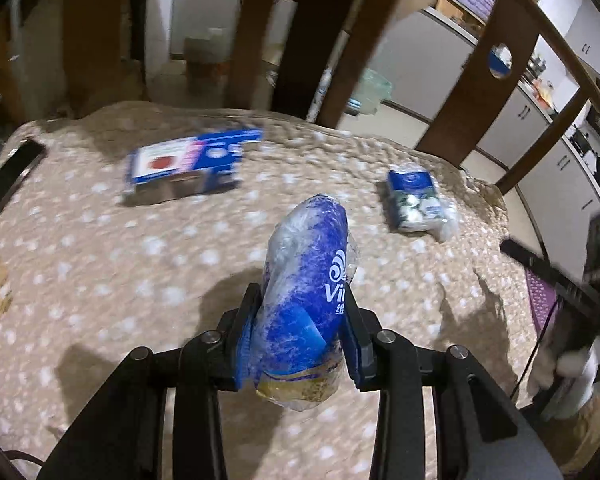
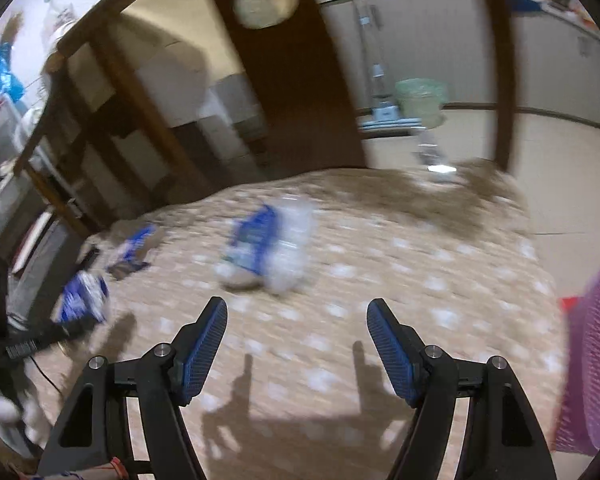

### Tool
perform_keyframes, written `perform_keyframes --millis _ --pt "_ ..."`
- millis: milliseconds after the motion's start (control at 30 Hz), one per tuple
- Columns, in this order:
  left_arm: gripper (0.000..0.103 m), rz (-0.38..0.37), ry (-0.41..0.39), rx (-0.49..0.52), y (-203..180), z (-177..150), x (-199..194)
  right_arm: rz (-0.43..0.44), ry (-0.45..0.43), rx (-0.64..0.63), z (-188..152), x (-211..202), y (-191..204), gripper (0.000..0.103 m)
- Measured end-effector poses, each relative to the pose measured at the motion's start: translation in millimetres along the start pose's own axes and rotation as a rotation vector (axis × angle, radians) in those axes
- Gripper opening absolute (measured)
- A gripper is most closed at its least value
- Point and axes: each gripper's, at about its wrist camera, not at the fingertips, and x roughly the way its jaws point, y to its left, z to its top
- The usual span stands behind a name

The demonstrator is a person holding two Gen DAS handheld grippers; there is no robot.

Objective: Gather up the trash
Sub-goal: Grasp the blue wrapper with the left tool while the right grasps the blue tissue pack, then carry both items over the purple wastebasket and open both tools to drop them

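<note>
The left gripper (image 1: 302, 332) tilts down over the desk (image 1: 100, 272), jaws clamped on a crumpled blue wrapper (image 1: 306, 280). The right gripper (image 2: 298, 344) hovers with jaws wide and empty. Far trash, a blue box (image 1: 188, 162) and packet (image 2: 268, 246), is blurred.

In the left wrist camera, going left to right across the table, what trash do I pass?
Flat blue and white box → crumpled blue plastic wrapper clamped in the left hand-held gripper → small blue and white packet → the right hand-held gripper at the far right edge.
</note>
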Motion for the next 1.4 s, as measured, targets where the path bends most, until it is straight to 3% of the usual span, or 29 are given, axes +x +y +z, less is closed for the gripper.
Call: perform_keyframes --millis 133,267,467,533,600,633,767,900,1133,1167,1200,1233,1400 --pt "0.035 0.000 -0.024 -0.026 20 -9 -15 0.018 0.030 -0.088 25 31 46 0.077" --pt "0.035 0.019 -0.041 -0.021 28 -17 -13 -0.103 0.113 -0.174 39 79 74 0.077" --pt "0.035 0.046 -0.056 -0.016 45 -28 -5 -0.223 0.189 -0.198 41 125 84 0.077" --pt "0.036 0.022 -0.044 -0.033 53 -31 1 -0.255 0.203 -0.210 40 134 89 0.074" --pt "0.040 0.000 -0.056 -0.043 58 -32 1 -0.297 0.223 -0.229 37 143 95 0.055" --pt "0.043 -0.003 -0.059 -0.043 59 -33 1 -0.311 0.238 -0.236 35 147 97 0.055" --pt "0.056 -0.036 -0.048 -0.050 63 -35 5 -0.296 0.232 -0.234 31 138 106 0.053" --pt "0.070 -0.024 -0.054 -0.044 64 -36 10 -0.242 0.217 -0.233 24 106 112 0.053" --pt "0.076 0.013 -0.035 0.004 56 -33 29 -0.120 0.227 -0.204 -11 48 109 0.054" --pt "0.070 0.004 -0.033 0.006 55 -33 28 -0.113 0.227 -0.200 -16 42 107 0.054" --pt "0.044 -0.012 -0.035 -0.001 55 -34 25 -0.108 0.226 -0.197 -18 38 104 0.054" --pt "0.036 -0.031 -0.031 -0.009 55 -34 24 -0.104 0.224 -0.192 -22 32 99 0.054" --pt "0.033 -0.063 -0.024 -0.067 57 -35 12 -0.126 0.191 -0.154 -43 0 68 0.054"
